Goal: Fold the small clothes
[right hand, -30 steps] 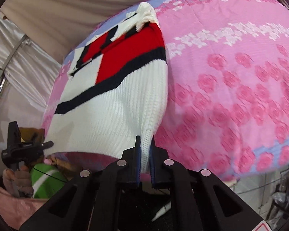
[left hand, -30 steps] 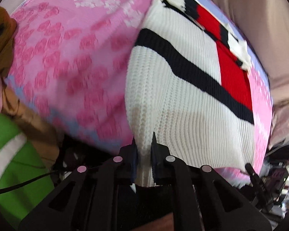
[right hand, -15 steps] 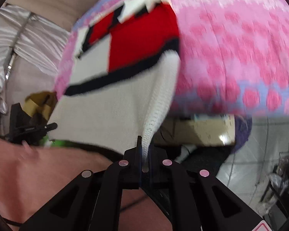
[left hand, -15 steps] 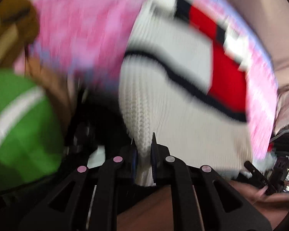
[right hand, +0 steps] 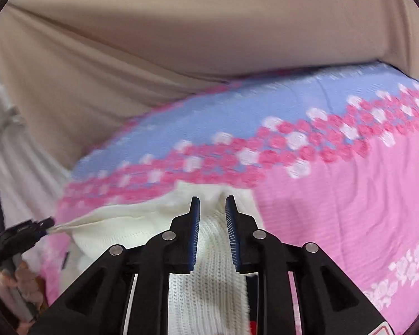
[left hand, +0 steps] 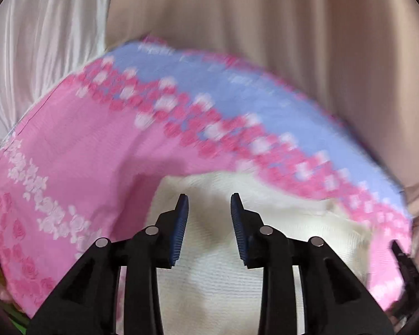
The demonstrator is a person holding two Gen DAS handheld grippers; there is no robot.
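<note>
One white knit sweater (left hand: 218, 273), ribbed, folded over, on pink floral bedspread (left hand: 78, 150)

Your left wrist camera looks forward along its fingers (left hand: 181, 223), low and close over the white sweater (left hand: 209, 265), toward the bed's (left hand: 69, 153) far blue edge and the curtain (left hand: 265, 28). Your right wrist camera faces the same way, equally near. Both share sweater, bedspread edge and curtain.
</note>
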